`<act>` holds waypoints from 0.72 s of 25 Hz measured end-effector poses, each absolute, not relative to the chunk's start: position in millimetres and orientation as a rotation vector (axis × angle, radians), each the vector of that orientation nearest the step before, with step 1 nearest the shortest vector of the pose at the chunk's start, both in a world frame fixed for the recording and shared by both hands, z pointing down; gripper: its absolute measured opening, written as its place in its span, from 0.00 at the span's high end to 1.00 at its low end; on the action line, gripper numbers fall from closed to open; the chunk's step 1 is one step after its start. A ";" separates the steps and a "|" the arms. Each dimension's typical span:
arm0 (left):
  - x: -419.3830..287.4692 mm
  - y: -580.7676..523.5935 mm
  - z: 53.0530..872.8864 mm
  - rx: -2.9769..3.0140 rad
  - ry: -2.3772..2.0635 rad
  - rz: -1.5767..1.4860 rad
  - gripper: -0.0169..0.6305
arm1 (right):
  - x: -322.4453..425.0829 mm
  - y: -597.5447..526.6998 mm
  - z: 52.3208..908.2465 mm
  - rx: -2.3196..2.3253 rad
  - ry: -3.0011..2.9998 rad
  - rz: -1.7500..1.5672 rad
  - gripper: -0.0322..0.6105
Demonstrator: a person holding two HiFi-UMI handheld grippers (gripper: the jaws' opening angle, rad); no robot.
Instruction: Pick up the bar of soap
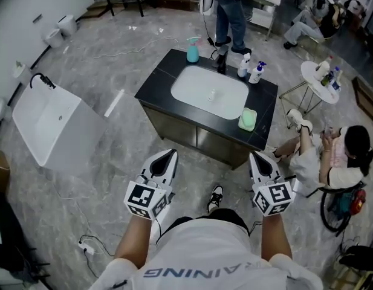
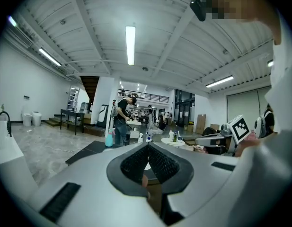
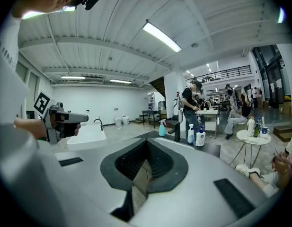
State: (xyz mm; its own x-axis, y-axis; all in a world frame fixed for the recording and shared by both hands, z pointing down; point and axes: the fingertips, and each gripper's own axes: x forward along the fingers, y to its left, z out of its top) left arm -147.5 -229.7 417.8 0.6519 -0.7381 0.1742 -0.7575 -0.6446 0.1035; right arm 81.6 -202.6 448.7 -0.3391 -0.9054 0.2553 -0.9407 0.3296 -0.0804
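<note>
Counts: one green soap [image 1: 247, 119]; one teal spray bottle [image 1: 193, 50]; two white bottles [image 1: 243, 65]; one black counter [image 1: 159, 77] with one basin [image 1: 210, 92]; one loose white sink [image 1: 50, 122] on the floor at left. Soap lies at the counter's near right corner, just beside the basin. Left gripper [image 1: 168, 156] and right gripper [image 1: 259, 157]: jaws together on both, nothing between them. Both are held short of the counter, well apart from the soap.

quick count: left gripper [image 1: 170, 154] plus right gripper [image 1: 257, 157] makes two; one black counter [image 1: 159, 80] holding one white basin [image 1: 195, 89]; one green soap bar [image 1: 247, 119]; one teal spray bottle [image 1: 193, 49]; two white pump bottles [image 1: 243, 65] [image 1: 257, 73]; one loose white sink [image 1: 35, 119]; one round table [image 1: 312, 81]
</note>
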 end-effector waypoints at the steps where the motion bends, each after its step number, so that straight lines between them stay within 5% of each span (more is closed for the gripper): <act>1: -140.7 -237.9 417.5 2.698 -1.235 0.178 0.96 | 89.0 -211.0 449.7 1.697 -2.424 0.326 0.93; 18: -18.6 -353.2 433.9 2.682 -1.196 0.299 0.96 | 211.3 -320.4 489.4 1.732 -2.421 0.453 0.93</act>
